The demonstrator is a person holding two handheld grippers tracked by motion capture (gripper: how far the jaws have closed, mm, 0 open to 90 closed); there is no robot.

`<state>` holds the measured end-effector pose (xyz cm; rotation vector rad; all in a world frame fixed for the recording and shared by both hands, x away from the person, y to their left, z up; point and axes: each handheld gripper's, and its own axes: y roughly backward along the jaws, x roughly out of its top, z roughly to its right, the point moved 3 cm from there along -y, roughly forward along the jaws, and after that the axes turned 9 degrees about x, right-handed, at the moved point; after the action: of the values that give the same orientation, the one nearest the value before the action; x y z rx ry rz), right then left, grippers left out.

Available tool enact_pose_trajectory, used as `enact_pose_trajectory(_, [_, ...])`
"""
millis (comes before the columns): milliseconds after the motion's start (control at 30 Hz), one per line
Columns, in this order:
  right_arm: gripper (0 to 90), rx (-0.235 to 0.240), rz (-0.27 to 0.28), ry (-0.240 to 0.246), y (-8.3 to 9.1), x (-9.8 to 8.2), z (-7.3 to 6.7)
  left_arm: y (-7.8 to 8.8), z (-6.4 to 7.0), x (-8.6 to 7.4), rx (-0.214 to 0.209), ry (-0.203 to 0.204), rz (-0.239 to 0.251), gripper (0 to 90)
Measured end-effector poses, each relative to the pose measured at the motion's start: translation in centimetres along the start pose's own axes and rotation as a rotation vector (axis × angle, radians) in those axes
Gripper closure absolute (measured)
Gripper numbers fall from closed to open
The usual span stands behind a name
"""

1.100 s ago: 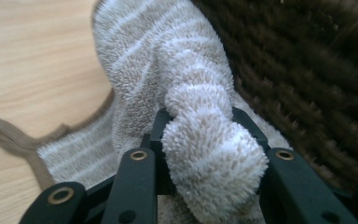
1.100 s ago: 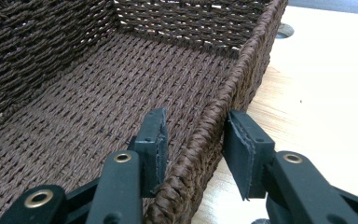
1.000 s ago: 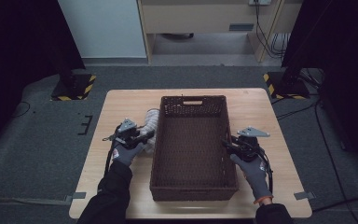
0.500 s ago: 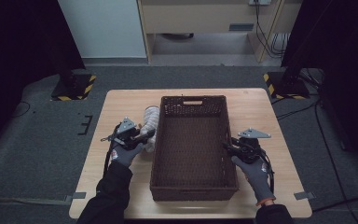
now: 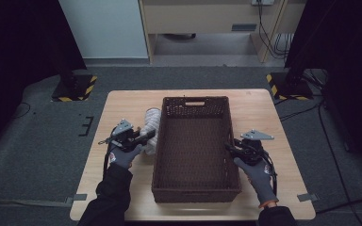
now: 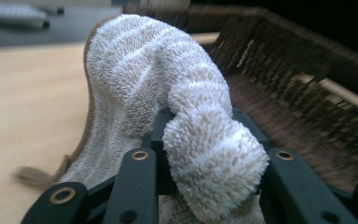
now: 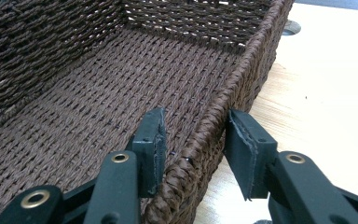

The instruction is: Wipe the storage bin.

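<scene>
On table [image 5: 122, 101], rolled towel [image 5: 150, 132] lengthwise beside basket [image 5: 195, 195], in left gripper [image 5: 143, 137].

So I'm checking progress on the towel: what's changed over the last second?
The left gripper, shut on the white towel, has edged up beside the basket. The right gripper stays astride the basket's right rim, and the basket hasn't moved.
</scene>
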<state>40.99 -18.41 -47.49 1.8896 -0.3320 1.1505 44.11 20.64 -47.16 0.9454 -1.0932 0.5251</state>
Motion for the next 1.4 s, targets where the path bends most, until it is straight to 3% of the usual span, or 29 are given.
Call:
enact_pose_trajectory(200, [57.5,-0.002,-0.006,0.014,0.0,-0.1,-0.1,0.2,0.5,-0.7,-0.002,-0.062,-0.035,65.6])
enact_pose_trajectory(467, [57.5,-0.001,-0.004,0.009,0.0,-0.1,-0.1,-1.6,-0.2,-4.0,0.031,-0.058,-0.142,65.6])
enact_pose_trajectory(600, [57.5,-0.002,-0.004,0.009,0.0,-0.1,-0.1,-1.9,-0.2,-4.7,0.050,-0.089,-0.185,65.6])
enact_pose_trajectory(667, [57.5,-0.002,-0.004,0.009,0.0,-0.1,-0.1,-1.3,-0.4,-3.9,0.053,-0.066,-0.159,65.6])
enact_pose_trajectory(733, [57.4,-0.001,-0.003,0.005,0.0,-0.1,-0.1,0.1,-0.4,-2.2,0.032,-0.029,-0.082,65.4])
enact_pose_trajectory(800, [57.4,-0.001,-0.003,0.006,0.0,-0.1,-0.1,1.3,-0.1,-1.2,0.011,-0.024,-0.034,65.4])
enact_pose_trajectory(933, [57.5,-0.003,-0.002,0.008,0.0,-0.1,-0.1,3.1,1.3,-0.6,-0.033,-0.053,-0.005,65.1])
enact_pose_trajectory(1067, [57.6,-0.003,-0.003,0.012,0.0,-0.1,-0.1,2.7,1.7,-1.8,-0.021,-0.081,-0.046,65.0])
enact_pose_trajectory(1233, [57.5,-0.003,-0.001,0.008,0.0,-0.1,-0.1,1.6,1.5,-3.9,-0.011,-0.086,-0.122,64.9])
enact_pose_trajectory(1400, [57.5,-0.004,0.000,0.010,0.0,-0.1,-0.1,0.7,1.4,-5.7,0.015,-0.117,-0.210,64.9])
